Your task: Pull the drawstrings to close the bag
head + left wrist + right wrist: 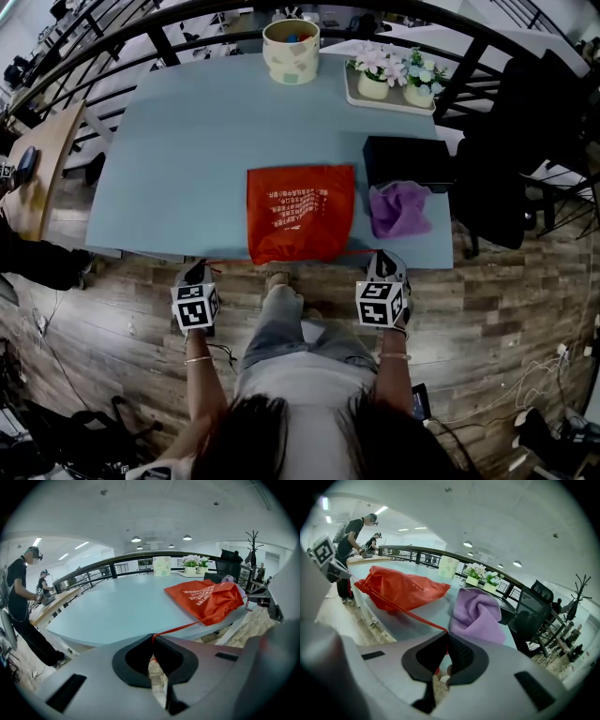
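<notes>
An orange-red drawstring bag (pixel 300 212) lies flat at the near edge of the light blue table (pixel 178 159), its mouth toward me. My left gripper (pixel 198 277) hangs off the edge at the bag's left, shut on a red drawstring (pixel 180 629) that runs taut from its jaws to the bag (pixel 208 599). At the bag's right, my right gripper (pixel 384 270) is shut on the other red drawstring (pixel 405 611), stretched tight back to the bag (pixel 401 588). Both strings enter at the closed jaw tips (pixel 152 638) (pixel 446 634).
A purple cloth (pixel 399 207) lies right of the bag, beside a black box (pixel 408 161). A patterned cup (pixel 291 51) and a tray of potted flowers (pixel 392 77) stand at the far edge. A black railing curves behind. People stand at a wooden table (pixel 37 169) to the left.
</notes>
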The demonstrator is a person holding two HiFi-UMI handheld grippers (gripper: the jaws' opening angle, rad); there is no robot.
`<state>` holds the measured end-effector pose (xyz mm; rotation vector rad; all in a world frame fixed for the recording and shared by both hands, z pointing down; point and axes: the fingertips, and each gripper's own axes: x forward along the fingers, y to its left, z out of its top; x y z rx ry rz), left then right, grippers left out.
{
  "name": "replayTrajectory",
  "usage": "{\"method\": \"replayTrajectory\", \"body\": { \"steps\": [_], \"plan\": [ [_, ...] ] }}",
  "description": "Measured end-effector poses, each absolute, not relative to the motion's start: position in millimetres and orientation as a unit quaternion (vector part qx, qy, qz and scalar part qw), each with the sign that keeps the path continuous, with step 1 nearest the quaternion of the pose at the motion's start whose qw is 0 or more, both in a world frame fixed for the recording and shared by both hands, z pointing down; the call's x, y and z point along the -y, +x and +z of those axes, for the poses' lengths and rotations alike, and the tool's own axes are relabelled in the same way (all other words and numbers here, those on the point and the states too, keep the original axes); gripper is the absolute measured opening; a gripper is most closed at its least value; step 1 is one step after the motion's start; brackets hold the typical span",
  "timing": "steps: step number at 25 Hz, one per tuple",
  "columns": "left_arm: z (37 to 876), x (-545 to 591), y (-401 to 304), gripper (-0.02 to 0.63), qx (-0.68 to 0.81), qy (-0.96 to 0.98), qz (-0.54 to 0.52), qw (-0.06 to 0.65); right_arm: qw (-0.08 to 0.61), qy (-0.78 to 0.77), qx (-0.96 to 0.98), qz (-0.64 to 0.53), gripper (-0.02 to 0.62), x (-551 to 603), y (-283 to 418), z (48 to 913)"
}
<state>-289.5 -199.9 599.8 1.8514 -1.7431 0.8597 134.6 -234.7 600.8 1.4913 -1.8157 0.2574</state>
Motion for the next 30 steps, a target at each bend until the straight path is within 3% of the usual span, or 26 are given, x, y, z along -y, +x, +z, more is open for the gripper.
{"method": "replayTrajectory", "body": {
  "steps": [30],
  "plan": [
    [618.7,217.4,-292.2,0.018,0.570,0.716,0.295,0.276,0.373,0.544,0.734,0.160,0.029,261.8,104.8,622.0]
  ]
}}
